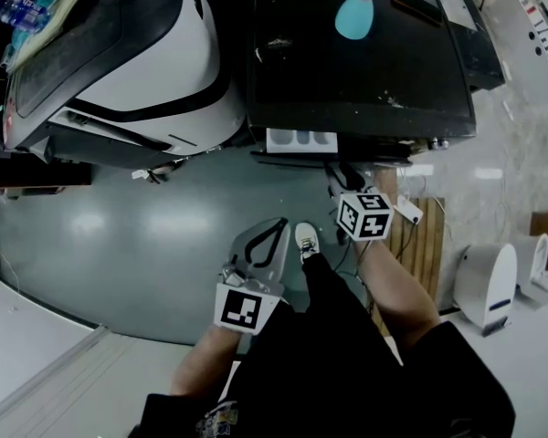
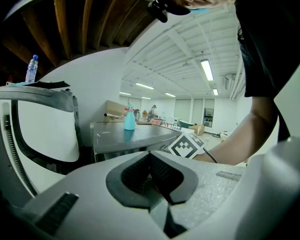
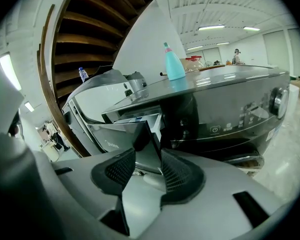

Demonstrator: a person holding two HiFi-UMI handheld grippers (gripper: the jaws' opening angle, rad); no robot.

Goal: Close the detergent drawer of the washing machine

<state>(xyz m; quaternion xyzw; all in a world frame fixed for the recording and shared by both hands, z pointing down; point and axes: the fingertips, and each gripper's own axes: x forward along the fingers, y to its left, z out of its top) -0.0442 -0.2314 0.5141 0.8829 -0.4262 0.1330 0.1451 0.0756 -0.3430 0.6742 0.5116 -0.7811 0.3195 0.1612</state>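
Head view: I see the detergent drawer [image 1: 300,140] jutting out of the dark washing machine [image 1: 356,71], top centre, with my right claw [image 1: 344,176] just below. Left gripper view: left claw [image 2: 150,158] clenched on itself. Right gripper view: claw released, drawer corner showing in the gap.

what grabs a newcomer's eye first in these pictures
The dark washing machine fills the top middle of the head view, with its detergent drawer pulled out at the front and white compartments showing. A teal bottle stands on its top. The right gripper, jaws apart, points at that drawer, while the left gripper is shut, lower down over the grey floor.
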